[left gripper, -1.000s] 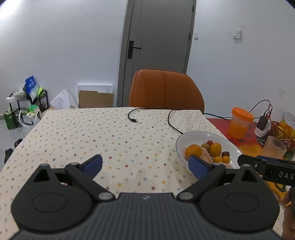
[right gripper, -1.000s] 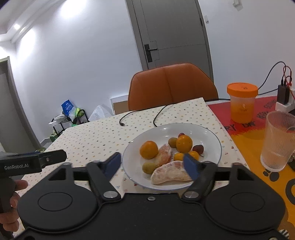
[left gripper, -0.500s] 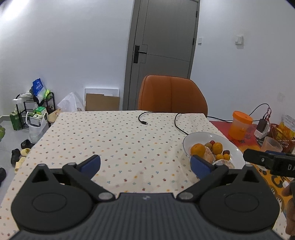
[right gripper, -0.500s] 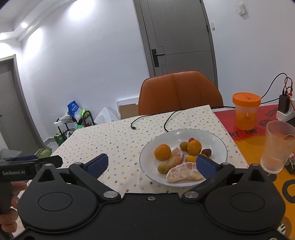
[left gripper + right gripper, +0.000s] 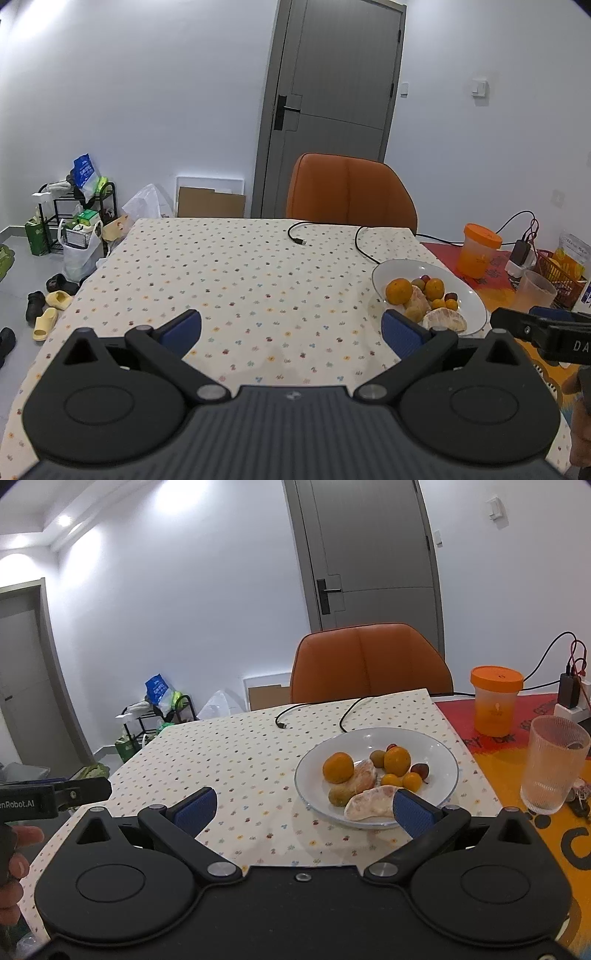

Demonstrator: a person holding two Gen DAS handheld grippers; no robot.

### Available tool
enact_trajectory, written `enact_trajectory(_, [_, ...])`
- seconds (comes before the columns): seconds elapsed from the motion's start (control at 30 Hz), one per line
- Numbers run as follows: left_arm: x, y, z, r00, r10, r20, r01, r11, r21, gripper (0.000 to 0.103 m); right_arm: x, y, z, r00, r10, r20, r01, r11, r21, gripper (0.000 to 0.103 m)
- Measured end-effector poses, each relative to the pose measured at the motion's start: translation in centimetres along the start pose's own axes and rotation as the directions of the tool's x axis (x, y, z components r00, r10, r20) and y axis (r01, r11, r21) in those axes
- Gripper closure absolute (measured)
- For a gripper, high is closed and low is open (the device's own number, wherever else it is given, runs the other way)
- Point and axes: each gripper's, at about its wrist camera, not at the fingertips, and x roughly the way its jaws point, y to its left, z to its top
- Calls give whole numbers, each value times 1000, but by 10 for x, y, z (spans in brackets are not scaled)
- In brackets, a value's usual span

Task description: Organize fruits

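Left tongs (image 5: 291, 332) released, blue pads spread wide, hovering above the table (image 5: 240, 280) covered in a cream cloth with small coloured dots; nothing between the pads. Right tongs (image 5: 303, 808) also released, blue pads wide apart, empty, right pad overlapping the near rim of the white round ceramic plate (image 5: 436, 746) in the right wrist view. A hand (image 5: 14, 853) grips the other tool's handle at the left edge of the right wrist view

Plate sits on the dotted cloth near its right edge, just in front of the right tongs and off to the right of the left tongs. Fruits all on the plate: peeled pale pomelo segment (image 5: 369, 805) nearest, touching a small olive-green round fruit (image 5: 340, 795); second peeled pinkish segment (image 5: 364, 779) behind it; round orange tangerine (image 5: 338, 768) on the left; second orange tangerine (image 5: 397, 760) toward the back; two small yellow-orange kumquats (image 5: 402, 780) mid-plate; dark red small fruit (image 5: 421, 770) on the right

Right of the plate, on a red-orange printed mat: clear ribbed plastic cup (image 5: 554, 764), farther back a translucent orange container with orange lid (image 5: 495, 705). Black cable (image 5: 314, 709) lies on the cloth behind the plate. Orange leather chair (image 5: 369, 664) at the far table edge, grey door (image 5: 365, 554) behind
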Motion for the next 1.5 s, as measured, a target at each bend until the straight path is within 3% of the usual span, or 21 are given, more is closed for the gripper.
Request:
enact_trajectory(0.47, [-9, 14, -16, 999, 36, -15, -37, 999, -15, 0, -8, 13, -16, 998, 14, -66, -16, 999, -38, 0])
enact_trajectory(1.5, [-17, 20, -27, 997, 55, -46, -57, 997, -43, 0, -4, 21, -24, 996, 12, -94, -14, 1000, -18, 0])
